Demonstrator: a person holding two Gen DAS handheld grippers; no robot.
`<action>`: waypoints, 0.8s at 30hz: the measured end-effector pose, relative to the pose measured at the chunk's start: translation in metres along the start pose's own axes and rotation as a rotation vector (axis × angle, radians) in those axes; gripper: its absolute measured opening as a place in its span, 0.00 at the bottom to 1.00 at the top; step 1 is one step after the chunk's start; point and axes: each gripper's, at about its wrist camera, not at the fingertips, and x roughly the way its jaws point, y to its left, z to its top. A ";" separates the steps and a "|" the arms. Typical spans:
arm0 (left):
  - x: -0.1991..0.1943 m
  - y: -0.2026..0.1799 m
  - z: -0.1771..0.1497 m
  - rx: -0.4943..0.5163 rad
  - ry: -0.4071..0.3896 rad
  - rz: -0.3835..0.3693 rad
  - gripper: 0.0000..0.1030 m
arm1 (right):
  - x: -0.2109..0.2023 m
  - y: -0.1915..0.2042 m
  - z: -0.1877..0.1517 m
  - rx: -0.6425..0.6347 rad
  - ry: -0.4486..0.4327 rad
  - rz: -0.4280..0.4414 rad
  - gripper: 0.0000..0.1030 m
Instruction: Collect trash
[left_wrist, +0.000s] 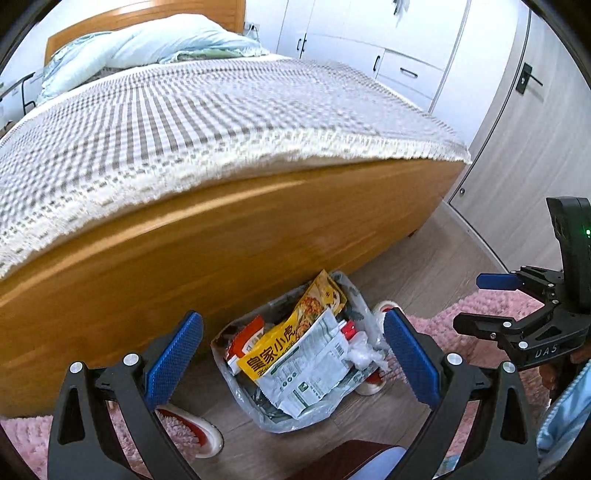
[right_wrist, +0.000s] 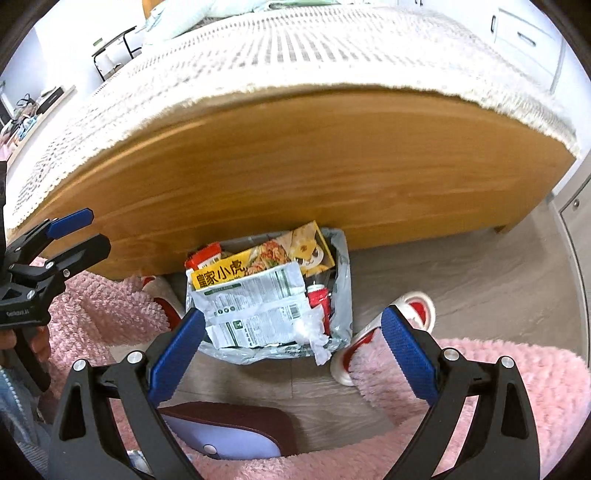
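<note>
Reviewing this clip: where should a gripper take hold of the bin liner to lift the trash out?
Probably the loose plastic rim of the bin liner on its right side, coming from above. There it stands free of the wrappers, and the bed frame blocks the far side. Both the left gripper and right gripper are open.

Both handheld grippers hang side by side, tilted downward. The left gripper (left_wrist: 293, 356) has its blue-padded fingers (left_wrist: 173, 360) spread wide, gripping nothing. The right gripper (right_wrist: 293, 349) is likewise spread and empty, its pads (right_wrist: 408, 356) well apart. A hand (right_wrist: 38, 341) wraps the left gripper's handle; a pale blue sleeve (left_wrist: 565, 413) trails behind the right.
</note>
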 end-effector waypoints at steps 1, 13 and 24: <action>-0.003 -0.001 0.001 0.001 -0.009 -0.002 0.92 | -0.005 0.001 0.001 -0.003 -0.008 0.002 0.89; -0.039 -0.017 0.014 0.061 -0.095 -0.009 0.92 | -0.045 0.009 0.004 -0.028 -0.085 -0.019 0.89; -0.057 -0.033 0.017 0.107 -0.115 -0.021 0.92 | -0.072 0.018 0.001 -0.056 -0.149 -0.050 0.89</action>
